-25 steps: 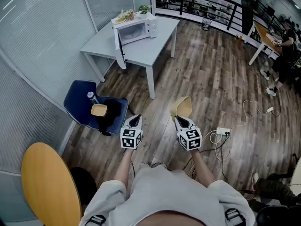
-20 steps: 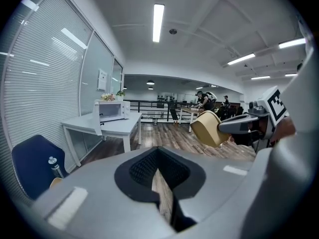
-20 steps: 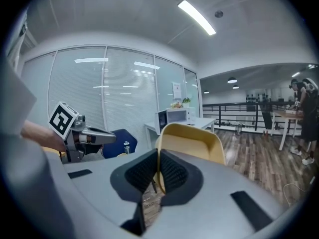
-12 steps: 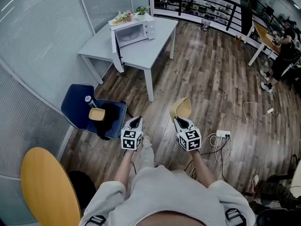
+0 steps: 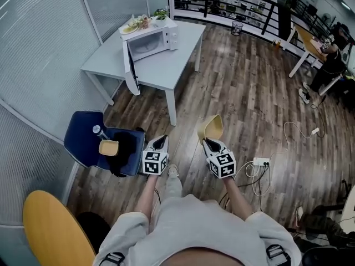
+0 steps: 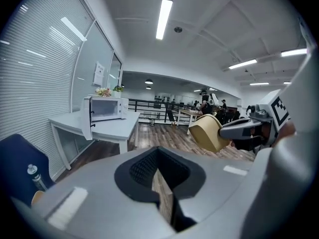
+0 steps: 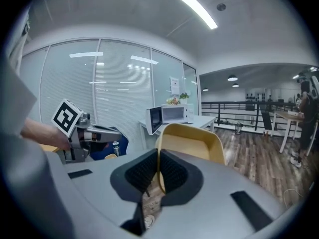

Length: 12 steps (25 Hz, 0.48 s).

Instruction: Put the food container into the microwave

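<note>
Stands on a wood floor (image 5: 249, 93) with both grippers held out in front, side by side and near each other. Grips the container (image 5: 213, 127) in the right gripper (image 5: 205, 141), with jaws clenched on its thin wall. Holds it tipped on edge, just beyond the fingertips, with the yellow hollow (image 7: 192, 143) turned back toward that gripper's camera. Carries nothing in the left gripper (image 5: 161, 140), with jaws (image 6: 159, 171) drawn together to a thin slit and only floor seen through it. In the left gripper view, the container (image 6: 207, 132) off to the right, at the other gripper's tips.

Faces the microwave (image 5: 152, 42), well apart from both grippers, at the far left corner of a grey table (image 5: 177, 60). Door (image 5: 128, 65) swung wide open on the left side. On top, a plate (image 5: 129, 29) of food and a small plant (image 5: 160, 14).

To the left, near the left gripper, a blue chair (image 5: 83, 140) with a bottle (image 5: 100, 132), a yellow bowl (image 5: 108, 147) and something black on its seat. At lower left, part of a round yellow tabletop (image 5: 52, 226). On the floor to the right, a white power strip (image 5: 260, 162) with cables.
</note>
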Available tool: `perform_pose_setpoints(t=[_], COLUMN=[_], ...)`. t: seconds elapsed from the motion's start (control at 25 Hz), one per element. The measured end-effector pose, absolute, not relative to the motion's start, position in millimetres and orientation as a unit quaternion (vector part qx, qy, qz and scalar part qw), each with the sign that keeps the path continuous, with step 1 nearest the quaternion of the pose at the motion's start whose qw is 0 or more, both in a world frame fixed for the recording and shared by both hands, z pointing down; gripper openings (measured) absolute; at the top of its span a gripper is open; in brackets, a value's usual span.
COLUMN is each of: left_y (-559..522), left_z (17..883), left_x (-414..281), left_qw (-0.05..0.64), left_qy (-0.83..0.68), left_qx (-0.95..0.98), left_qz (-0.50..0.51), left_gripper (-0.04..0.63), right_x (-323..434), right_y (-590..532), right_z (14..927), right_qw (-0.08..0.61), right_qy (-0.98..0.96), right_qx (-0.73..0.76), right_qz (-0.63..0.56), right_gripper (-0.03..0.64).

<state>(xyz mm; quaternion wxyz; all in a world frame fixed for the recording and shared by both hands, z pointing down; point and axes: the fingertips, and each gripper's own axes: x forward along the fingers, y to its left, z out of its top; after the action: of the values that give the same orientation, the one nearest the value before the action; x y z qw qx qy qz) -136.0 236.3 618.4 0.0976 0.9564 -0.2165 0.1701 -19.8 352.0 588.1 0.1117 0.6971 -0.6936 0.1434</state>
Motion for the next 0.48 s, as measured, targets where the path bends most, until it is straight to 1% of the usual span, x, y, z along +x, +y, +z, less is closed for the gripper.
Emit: perform_pose_setpoints(t=[0.48], left_y=[112.0], left_z=[618.0], left_x=[-72.0], left_qw=[0.104], left_qy=[-0.191], left_qx=[0.962], left_qz=[0.166], left_gripper=[0.011], right_x=[33.6], right_y=[235.8], right_z=[585.5], right_qw=[0.126], right_qy=[-0.676], right_qx=[0.711], right_qz=[0.149], right_gripper=[0.026])
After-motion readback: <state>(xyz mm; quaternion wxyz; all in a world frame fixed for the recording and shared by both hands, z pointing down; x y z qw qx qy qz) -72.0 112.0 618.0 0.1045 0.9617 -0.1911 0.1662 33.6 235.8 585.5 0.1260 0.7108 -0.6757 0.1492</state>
